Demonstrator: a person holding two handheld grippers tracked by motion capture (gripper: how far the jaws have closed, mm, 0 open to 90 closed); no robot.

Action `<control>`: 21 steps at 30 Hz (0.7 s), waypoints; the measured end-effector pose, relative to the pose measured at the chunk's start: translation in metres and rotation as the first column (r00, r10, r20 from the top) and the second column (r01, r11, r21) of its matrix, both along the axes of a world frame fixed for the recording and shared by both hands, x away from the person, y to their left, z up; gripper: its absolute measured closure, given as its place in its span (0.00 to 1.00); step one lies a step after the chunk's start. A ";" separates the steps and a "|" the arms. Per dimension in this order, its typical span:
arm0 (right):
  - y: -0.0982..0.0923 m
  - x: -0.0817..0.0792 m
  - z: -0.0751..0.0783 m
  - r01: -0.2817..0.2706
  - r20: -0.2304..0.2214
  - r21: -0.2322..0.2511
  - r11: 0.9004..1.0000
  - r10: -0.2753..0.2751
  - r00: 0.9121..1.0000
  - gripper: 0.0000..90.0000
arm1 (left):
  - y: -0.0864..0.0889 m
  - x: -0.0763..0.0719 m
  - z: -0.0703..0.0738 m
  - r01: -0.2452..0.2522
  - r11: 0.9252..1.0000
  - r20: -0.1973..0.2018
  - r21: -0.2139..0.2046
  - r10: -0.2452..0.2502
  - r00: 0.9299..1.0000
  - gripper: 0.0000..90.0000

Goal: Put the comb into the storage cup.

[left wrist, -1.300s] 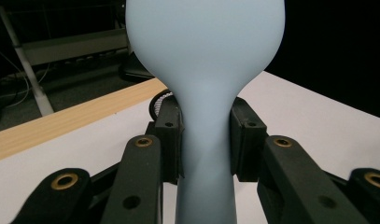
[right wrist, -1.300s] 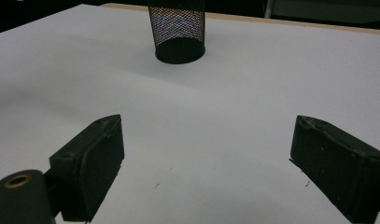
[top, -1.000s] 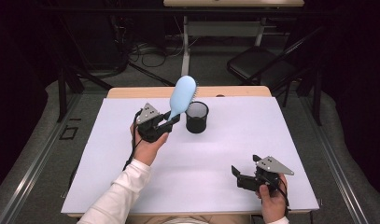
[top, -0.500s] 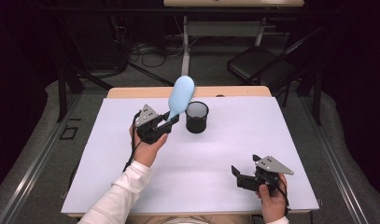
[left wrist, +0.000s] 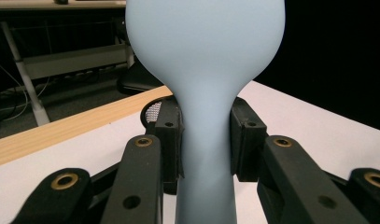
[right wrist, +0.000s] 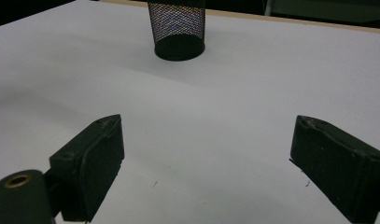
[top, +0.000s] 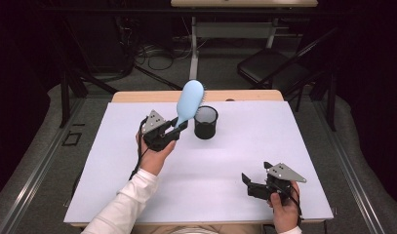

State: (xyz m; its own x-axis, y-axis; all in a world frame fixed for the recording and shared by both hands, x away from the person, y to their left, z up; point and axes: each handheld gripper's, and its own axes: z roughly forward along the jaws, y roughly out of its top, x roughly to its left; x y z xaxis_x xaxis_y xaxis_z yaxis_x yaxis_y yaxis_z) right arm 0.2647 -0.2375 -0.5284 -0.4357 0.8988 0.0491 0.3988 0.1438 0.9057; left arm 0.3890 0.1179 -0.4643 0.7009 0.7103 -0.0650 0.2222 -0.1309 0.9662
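The right tool (top: 252, 187) sat near the table's (top: 225, 161) front right corner, jaws wide apart with nothing between them, facing across bare white surface toward the cup (top: 206, 123). That stretch of table lay open, with free room to the right edge as well. Farther back and left, the left tool (top: 179, 130) was clamped on the brush's (top: 188, 101) handle, the blue head tilted up and away, just left of the cup. The mesh cup stood upright near the far edge; its inside could not be made out.
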 end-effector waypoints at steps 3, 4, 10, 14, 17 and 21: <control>0.000 0.000 0.000 0.000 -0.002 -0.001 1.000 0.000 1.000 0.10 | 0.000 -0.001 0.000 0.000 1.000 0.003 0.001 0.000 1.000 0.77; 0.000 0.000 0.000 0.000 -0.003 0.000 1.000 0.000 1.000 0.10 | 0.001 -0.001 0.000 -0.001 1.000 0.002 -0.001 0.001 1.000 0.77; -0.001 0.001 0.000 0.004 -0.004 0.002 1.000 -0.004 1.000 0.10 | 0.002 -0.001 0.000 -0.002 1.000 0.005 -0.003 0.002 1.000 0.77; -0.001 0.002 0.001 0.003 -0.013 -0.005 1.000 -0.003 1.000 0.11 | 0.004 -0.002 0.001 -0.007 1.000 0.008 -0.006 0.007 1.000 0.77; -0.003 0.005 0.002 0.003 -0.032 0.000 1.000 -0.003 0.999 0.10 | 0.006 -0.002 0.002 -0.008 1.000 0.011 -0.009 0.008 1.000 0.77; -0.003 0.010 0.002 -0.003 -0.061 -0.006 1.000 0.002 0.998 0.10 | 0.006 -0.002 0.002 -0.006 1.000 0.012 -0.009 0.007 1.000 0.77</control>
